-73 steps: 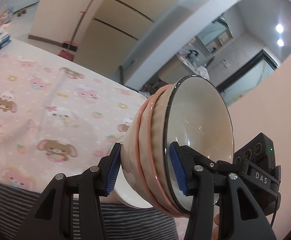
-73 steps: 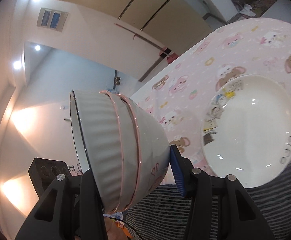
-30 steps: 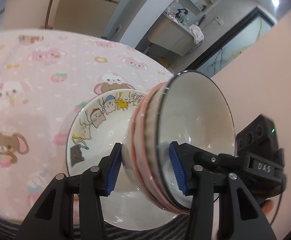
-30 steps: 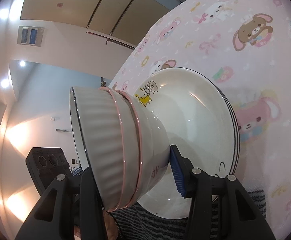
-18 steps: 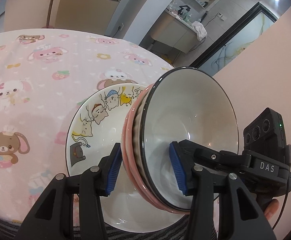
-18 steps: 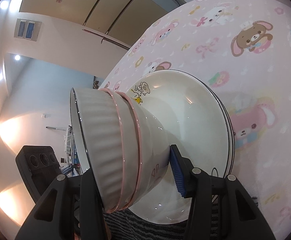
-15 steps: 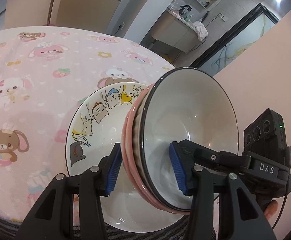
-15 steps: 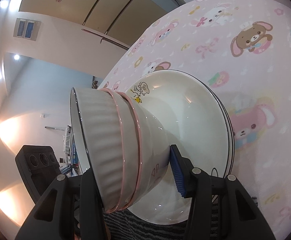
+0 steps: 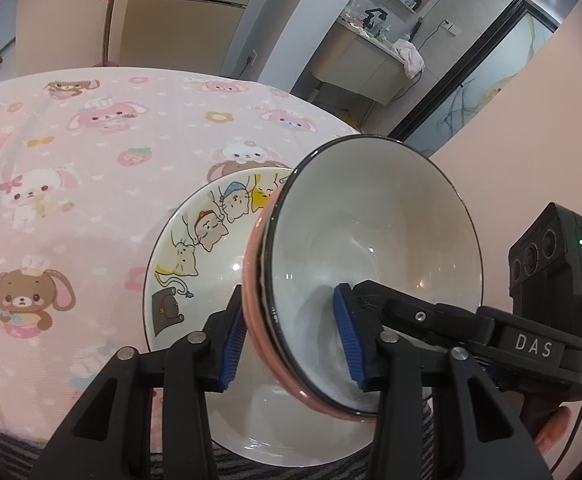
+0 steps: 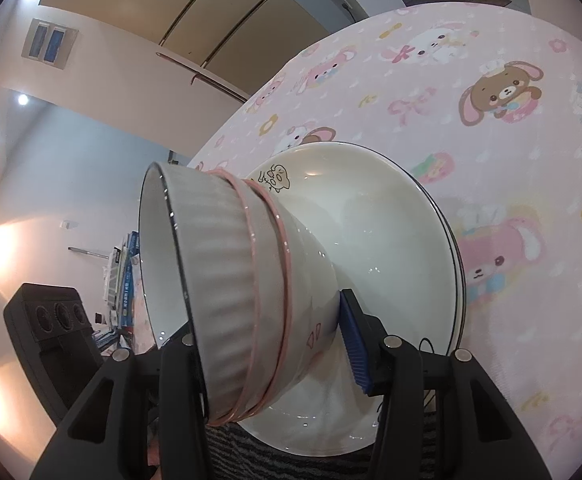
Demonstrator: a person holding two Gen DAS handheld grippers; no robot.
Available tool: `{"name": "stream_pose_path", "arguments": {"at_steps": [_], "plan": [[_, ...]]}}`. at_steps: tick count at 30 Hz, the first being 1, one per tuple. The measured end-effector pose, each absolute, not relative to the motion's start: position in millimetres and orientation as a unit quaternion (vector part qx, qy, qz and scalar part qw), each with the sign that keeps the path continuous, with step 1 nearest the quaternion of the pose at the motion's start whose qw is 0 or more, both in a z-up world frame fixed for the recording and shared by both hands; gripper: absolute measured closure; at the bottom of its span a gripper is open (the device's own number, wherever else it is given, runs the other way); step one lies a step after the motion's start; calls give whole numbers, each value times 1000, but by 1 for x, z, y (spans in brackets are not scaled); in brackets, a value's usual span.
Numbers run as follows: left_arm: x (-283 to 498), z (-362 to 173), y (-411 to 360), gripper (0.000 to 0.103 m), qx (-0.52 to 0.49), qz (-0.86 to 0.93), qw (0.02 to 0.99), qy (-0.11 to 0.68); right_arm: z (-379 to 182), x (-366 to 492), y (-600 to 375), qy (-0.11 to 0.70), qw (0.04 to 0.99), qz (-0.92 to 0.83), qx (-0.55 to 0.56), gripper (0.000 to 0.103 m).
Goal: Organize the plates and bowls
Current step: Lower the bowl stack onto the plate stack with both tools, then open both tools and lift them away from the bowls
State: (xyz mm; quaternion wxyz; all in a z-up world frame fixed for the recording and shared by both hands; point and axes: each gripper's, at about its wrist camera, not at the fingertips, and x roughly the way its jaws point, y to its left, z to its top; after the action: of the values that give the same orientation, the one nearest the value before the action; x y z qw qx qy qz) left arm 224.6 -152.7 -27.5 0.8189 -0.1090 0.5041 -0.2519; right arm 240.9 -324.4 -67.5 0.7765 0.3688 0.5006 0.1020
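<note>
Both grippers hold one stack of three nested bowls, a ribbed grey bowl (image 9: 375,248) with a dark rim inside two pink-rimmed bowls (image 10: 287,276). My left gripper (image 9: 291,332) is shut on the stack's rim. My right gripper (image 10: 267,344) is shut on the opposite rim; its left pad is hidden behind the bowls. The stack hangs tilted just over a white plate stack (image 9: 195,264) with cat drawings, also in the right wrist view (image 10: 403,248). I cannot tell whether it touches.
The plates lie on a pink cartoon-print tablecloth (image 9: 71,160) near its front edge, above a grey striped cloth (image 10: 291,460). The right gripper's camera block (image 9: 551,264) sits close at right. Cupboards and a doorway stand behind the table.
Both grippers have carried the bowl stack over the table to above the plates and lowered it. The stack has tipped to show more of its inside in the left wrist view.
</note>
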Motion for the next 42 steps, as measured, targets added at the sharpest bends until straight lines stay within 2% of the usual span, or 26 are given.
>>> {"name": "stream_pose_path", "arguments": {"at_steps": [3,16,19,29,31,42], "plan": [[224,-25,-153,71,-95,-248,827,496,-66,242,-321,508,779,95,356,53],[219,-11,-152,71,-56,-234,857,456,-59,238,-321,501,799,72,326,53],[217,-9,-152,63,-45,-228,863,448,-42,235,-321,476,831,39,284,53],[204,20,-146,58,7,-184,903,389,3,208,-327,427,875,5,228,53],[194,35,-145,53,20,-178,915,361,16,202,-324,411,887,-6,212,53],[118,109,-115,42,23,-192,956,218,111,119,-292,247,963,-32,105,47]]}}
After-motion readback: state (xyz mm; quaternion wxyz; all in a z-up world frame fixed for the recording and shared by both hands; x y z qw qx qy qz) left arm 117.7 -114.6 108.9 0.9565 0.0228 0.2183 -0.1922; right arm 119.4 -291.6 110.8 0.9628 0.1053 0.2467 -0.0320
